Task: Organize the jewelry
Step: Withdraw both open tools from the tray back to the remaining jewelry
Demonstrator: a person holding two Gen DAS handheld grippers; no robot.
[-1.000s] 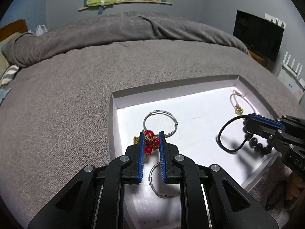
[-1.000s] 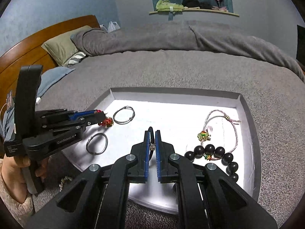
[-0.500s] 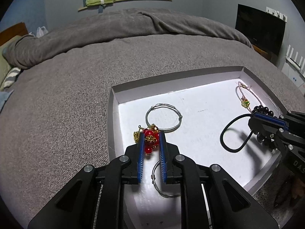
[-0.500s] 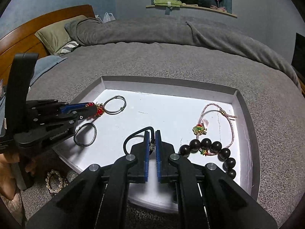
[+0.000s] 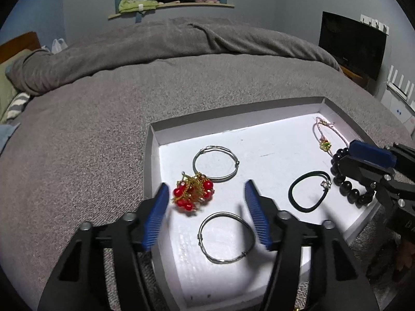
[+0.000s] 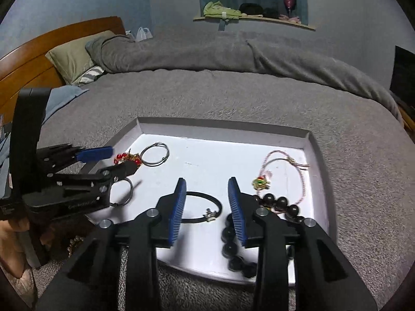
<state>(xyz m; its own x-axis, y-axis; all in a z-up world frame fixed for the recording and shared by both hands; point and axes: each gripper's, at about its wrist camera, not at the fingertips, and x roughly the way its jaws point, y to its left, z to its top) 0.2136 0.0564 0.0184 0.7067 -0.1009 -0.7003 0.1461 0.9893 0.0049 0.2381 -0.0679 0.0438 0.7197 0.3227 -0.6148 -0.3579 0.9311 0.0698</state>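
A white tray point(image 5: 262, 134) lies on the grey bed. In it lie a red-and-gold bead cluster point(image 5: 194, 195), two silver hoops point(image 5: 215, 163) point(image 5: 226, 238), a black hair tie point(image 5: 310, 195), a dark bead bracelet point(image 5: 348, 191) and a pink cord bracelet point(image 5: 324, 134). My left gripper point(image 5: 206, 197) is open and empty just behind the red cluster. My right gripper point(image 6: 207, 189) is open and empty over the black hair tie point(image 6: 205, 207), with the dark beads point(image 6: 280, 204) to its right. The red cluster point(image 6: 128, 158) and the pink cord bracelet point(image 6: 285, 173) also show in the right wrist view.
The tray sits on a grey blanket point(image 5: 103, 129). A beaded item point(image 6: 75, 242) lies on the blanket outside the tray's near left corner. A wooden headboard point(image 6: 46, 51) and pillows point(image 6: 75, 59) are at the left. A dark TV point(image 5: 352, 44) stands at the right.
Both grippers have opened. The left let go of the red bead cluster and the right let go of the black hair tie; both items now lie on the tray.
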